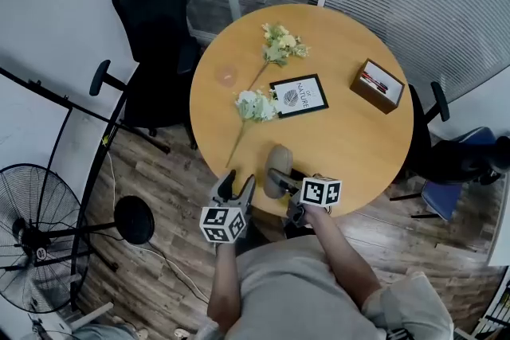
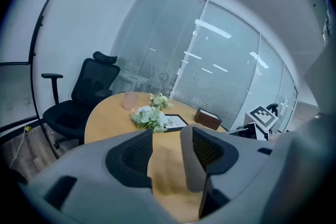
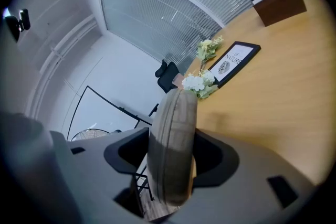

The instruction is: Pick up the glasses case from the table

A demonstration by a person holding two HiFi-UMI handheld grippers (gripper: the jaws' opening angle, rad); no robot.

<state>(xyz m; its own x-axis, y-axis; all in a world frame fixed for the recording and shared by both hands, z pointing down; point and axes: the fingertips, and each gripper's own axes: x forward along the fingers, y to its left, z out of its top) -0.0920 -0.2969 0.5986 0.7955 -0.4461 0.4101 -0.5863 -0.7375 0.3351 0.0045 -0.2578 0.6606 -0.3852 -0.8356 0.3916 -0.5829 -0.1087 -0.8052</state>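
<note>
The glasses case (image 1: 278, 162), a grey-brown oval shell, hangs over the near edge of the round wooden table (image 1: 351, 139). My right gripper (image 1: 280, 181) is shut on it. In the right gripper view the case (image 3: 172, 144) stands on edge between the two jaws, which press its flat sides. My left gripper (image 1: 235, 189) is just left of the case, off the table's rim, open and empty. Through the gap of the left gripper (image 2: 167, 157) only bare tabletop shows.
On the table lie two flower sprigs (image 1: 256, 103) (image 1: 280, 44), a black-framed card (image 1: 299, 95), a brown box (image 1: 377, 85) and a pink cup (image 1: 227, 76). A black office chair (image 1: 155, 28) stands at the left, another chair (image 1: 454, 163) at the right, a floor fan (image 1: 36, 243) lower left.
</note>
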